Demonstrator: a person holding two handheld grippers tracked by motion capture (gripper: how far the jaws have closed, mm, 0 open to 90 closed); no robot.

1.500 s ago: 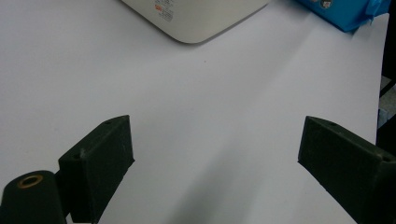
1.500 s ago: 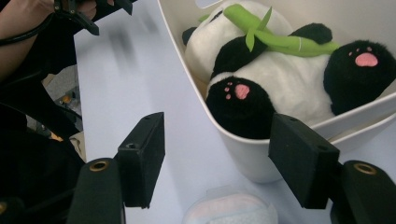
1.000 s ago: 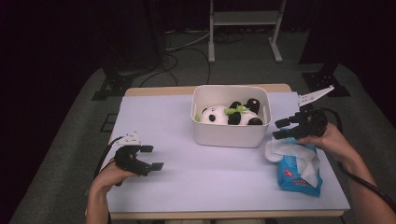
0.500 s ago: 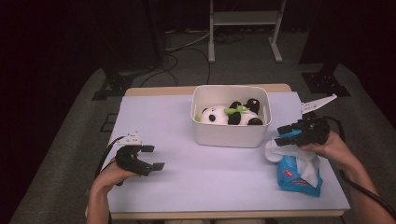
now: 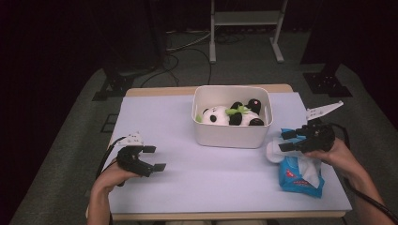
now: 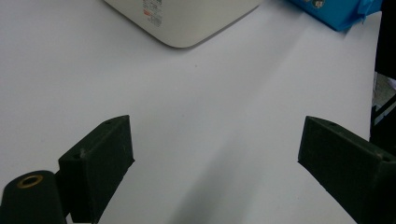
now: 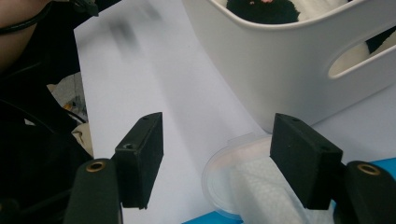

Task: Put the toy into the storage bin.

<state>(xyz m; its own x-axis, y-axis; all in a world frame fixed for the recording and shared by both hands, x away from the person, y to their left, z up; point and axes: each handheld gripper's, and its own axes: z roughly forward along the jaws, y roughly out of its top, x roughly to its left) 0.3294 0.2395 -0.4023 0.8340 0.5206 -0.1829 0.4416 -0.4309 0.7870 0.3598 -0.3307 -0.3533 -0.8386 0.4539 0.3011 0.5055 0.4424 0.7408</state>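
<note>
Reaching for a wet wipe, by the look of it. Right claw [image 5: 287,140] poised low over the open end of the blue wipes pack [image 5: 300,176], jaws apart and empty, with the flipped-open clear lid [image 7: 224,186] and the white wipe [image 7: 261,191] poking up just below and between them. Pack lying on the bench [image 5: 164,122] at its right edge, just beside the white bin [image 5: 230,136] holding the toy panda [image 5: 230,116]. Left claw [image 5: 154,158] parked well apart near the bench's left front, jaws spread, nothing between them. Next, probably: dropping a little lower, centring on the wipe's raised fold, pinching only the top sheet, then drawing upward; pack light, so liable to lift along unless steadied.
</note>
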